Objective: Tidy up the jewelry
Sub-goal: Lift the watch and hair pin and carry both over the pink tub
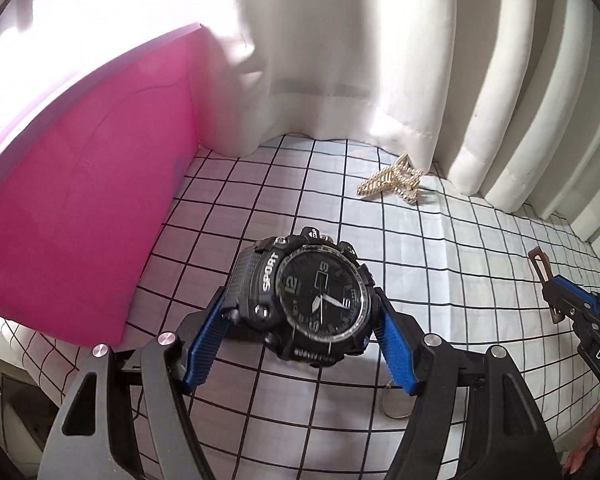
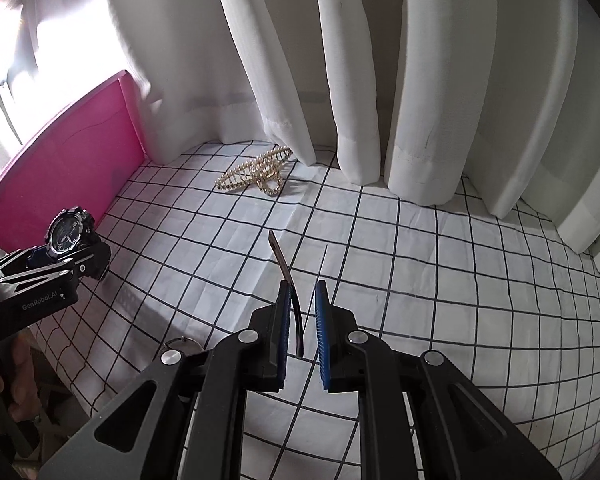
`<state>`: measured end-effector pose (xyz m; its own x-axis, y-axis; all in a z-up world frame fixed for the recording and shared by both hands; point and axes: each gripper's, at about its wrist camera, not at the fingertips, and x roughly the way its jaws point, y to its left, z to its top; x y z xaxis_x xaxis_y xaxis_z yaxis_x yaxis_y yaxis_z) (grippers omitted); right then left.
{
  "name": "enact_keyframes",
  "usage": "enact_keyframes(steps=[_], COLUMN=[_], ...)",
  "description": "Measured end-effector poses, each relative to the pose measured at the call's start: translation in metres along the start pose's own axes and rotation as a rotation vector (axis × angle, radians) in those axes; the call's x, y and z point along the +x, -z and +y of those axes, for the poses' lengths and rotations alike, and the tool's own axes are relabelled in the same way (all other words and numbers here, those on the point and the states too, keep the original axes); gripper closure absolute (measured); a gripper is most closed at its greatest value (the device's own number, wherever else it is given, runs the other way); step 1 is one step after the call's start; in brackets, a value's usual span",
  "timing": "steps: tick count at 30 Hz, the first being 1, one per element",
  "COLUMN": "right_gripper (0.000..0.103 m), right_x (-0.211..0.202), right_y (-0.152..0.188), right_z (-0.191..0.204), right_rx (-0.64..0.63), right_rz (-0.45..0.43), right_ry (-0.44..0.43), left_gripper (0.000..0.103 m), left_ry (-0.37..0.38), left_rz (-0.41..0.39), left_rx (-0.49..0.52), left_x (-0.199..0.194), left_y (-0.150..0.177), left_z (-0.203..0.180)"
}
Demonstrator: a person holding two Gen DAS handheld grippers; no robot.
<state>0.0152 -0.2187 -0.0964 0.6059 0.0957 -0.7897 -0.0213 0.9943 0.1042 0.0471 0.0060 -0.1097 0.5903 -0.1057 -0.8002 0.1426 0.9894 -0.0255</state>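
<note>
My left gripper is shut on a black sport watch and holds it above the checked cloth, next to the pink box. The watch also shows in the right wrist view. My right gripper is shut on a thin brown hair clip that sticks out forward between the fingers; it shows in the left wrist view too. A gold pearl claw clip lies on the cloth near the curtain, also in the left wrist view.
White curtains hang along the far edge of the table. A thin metal ring lies on the cloth near the front edge. The pink box stands at the left. The checked cloth covers the table.
</note>
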Motion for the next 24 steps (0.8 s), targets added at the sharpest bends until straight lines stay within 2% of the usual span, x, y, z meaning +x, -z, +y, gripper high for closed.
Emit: enact_keyframes(steps=[12,19,24], right_gripper=[0.091,0.091,0.091], right_x=[-0.057,-0.074,-0.077], right_y=[-0.054,-0.093,-0.123], right_z=[0.014,0.049,0.092], right_rx=[-0.092,-0.164,-0.242], right_rz=[-0.150,-0.231,-0.271], right_ry=[-0.076,-0.171,-0.254], left_gripper=[0.036,0.035,0.035], left_ry=[0.009,-0.047,-0.139], left_rz=[-0.191,-0.325,-0.376], left_rx=[-0.063,-0.109,-0.159], left_x=[-0.088,-0.141,-0.161], left_y=[-0.048,-0.081,-0.096], left_z=[0.000,0.027,0.068])
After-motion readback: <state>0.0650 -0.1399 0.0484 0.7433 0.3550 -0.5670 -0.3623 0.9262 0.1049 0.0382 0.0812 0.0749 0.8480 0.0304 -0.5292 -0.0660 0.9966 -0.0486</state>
